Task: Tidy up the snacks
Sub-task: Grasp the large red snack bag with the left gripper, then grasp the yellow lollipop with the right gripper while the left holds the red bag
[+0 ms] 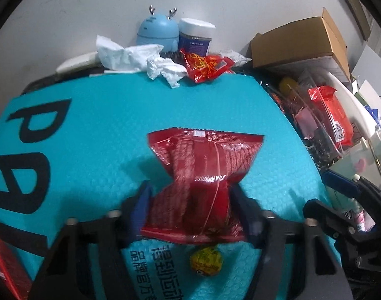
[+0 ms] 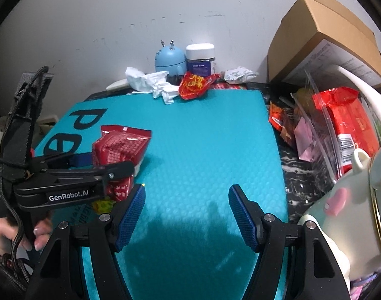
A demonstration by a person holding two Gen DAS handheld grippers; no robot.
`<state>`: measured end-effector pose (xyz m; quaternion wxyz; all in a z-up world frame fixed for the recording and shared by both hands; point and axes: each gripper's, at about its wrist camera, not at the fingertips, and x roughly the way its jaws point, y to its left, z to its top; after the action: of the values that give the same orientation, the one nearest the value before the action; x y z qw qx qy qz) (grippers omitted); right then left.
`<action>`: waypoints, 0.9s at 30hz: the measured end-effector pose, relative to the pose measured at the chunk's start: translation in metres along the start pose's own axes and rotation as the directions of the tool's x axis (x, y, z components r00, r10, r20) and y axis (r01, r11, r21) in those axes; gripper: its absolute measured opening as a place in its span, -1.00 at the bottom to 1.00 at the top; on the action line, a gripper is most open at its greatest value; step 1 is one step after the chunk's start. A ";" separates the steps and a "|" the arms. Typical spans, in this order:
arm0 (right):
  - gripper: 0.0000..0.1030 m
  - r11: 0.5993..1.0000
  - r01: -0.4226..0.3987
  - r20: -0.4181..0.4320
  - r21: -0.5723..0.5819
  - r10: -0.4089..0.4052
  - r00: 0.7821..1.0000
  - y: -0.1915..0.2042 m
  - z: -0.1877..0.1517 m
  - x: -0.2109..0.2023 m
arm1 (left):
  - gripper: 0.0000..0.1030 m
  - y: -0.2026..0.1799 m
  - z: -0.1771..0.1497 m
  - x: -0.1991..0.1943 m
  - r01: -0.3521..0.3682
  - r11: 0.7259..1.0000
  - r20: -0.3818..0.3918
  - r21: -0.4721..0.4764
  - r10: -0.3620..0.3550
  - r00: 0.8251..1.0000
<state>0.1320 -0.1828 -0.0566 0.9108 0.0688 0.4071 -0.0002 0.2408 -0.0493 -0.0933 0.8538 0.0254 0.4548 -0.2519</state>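
the left gripper has its fingers pinched into the middle of a red snack packet, which lies on the teal mat covering the worktop – the foil is squeezed into a waist where the blue pads bite. no earlier picture is given, so only the hold itself can be told. the right gripper hangs over bare mat with its fingers spread apart and nothing between them.

the risk, as i judge it, lies in the packet: it is glossy, crinkled film, puffy and slack, so it could slide out of the pads when lifted or crush whatever is inside if squeezed harder. a small yellow wrapped sweet sits just under the packet's near edge and could be dragged or knocked along with it. the mat is dimpled and soft-looking, which may snag a fingertip.

to the right a clear plastic tray already holds red packs – its walls are thin and hard to see, so a packet carried there could clip the rim. crumpled white tissues and another red wrapper lie loose at the mat's far edge.
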 end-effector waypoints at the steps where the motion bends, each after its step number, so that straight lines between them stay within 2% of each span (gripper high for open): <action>1: 0.35 1.000 -0.003 0.000 0.003 0.003 1.000 0.000 0.000 0.000 | 0.01 -0.001 0.000 -0.003 0.000 1.000 -0.001 0.006 0.000 1.000; 7: 0.35 0.998 -0.059 -0.006 0.006 0.059 0.998 0.003 0.000 0.001 | -0.06 0.003 -0.006 -0.025 -0.013 1.000 0.014 -0.026 0.013 1.000; 10: 0.35 0.996 -0.088 -0.008 -0.009 0.088 0.996 0.009 -0.001 0.001 | -0.06 0.005 -0.015 -0.045 -0.056 0.998 0.036 -0.040 0.057 0.998; 16: 0.38 0.987 -0.137 -0.033 -0.082 0.135 0.990 0.028 -0.005 0.005 | -0.06 0.011 -0.038 -0.069 -0.125 0.989 0.026 -0.073 0.127 0.992; 27: 0.40 0.970 -0.201 -0.087 -0.133 0.191 0.978 0.042 -0.013 0.021 | -0.05 0.019 -0.077 -0.069 -0.159 0.977 -0.027 -0.145 0.156 0.987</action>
<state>0.1386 -0.1385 -0.0756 0.8933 0.0438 0.4306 0.1211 0.1593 0.0166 -0.0876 0.8670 0.0007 0.4754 -0.1492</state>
